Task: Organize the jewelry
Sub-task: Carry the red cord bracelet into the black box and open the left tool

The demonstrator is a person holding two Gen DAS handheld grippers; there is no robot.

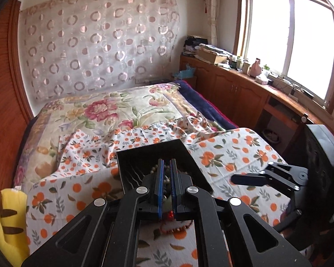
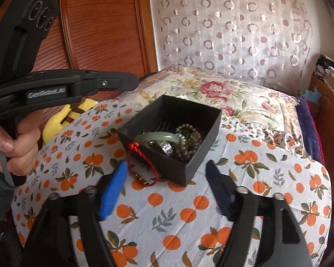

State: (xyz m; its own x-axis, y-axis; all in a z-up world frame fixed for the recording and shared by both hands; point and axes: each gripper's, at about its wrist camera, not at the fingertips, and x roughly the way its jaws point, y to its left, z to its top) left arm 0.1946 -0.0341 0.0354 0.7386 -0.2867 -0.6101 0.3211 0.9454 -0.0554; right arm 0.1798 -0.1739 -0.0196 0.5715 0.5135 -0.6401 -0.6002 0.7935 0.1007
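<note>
A black open box (image 2: 196, 164) sits on the orange-print cloth (image 2: 158, 220); it also shows in the left wrist view (image 1: 131, 166). It holds a green jade bangle (image 2: 158, 136), a silver band (image 2: 164, 148) and brown bead strings (image 2: 189, 142). A red cord bracelet (image 2: 142, 173) hangs over the box's near wall onto the cloth. My left gripper (image 1: 166, 166) is above the box with its blue pads nearly together and nothing clearly between them. My right gripper (image 2: 165, 171) is open, its fingers on either side of the box's near corner.
A flowered quilt (image 1: 113, 109) covers the bed behind. A yellow plush toy (image 1: 9, 220) lies at the left. A wooden cabinet (image 1: 233, 89) with clutter runs under the window at the right. The left gripper's body and the hand (image 2: 11, 146) holding it show at the left.
</note>
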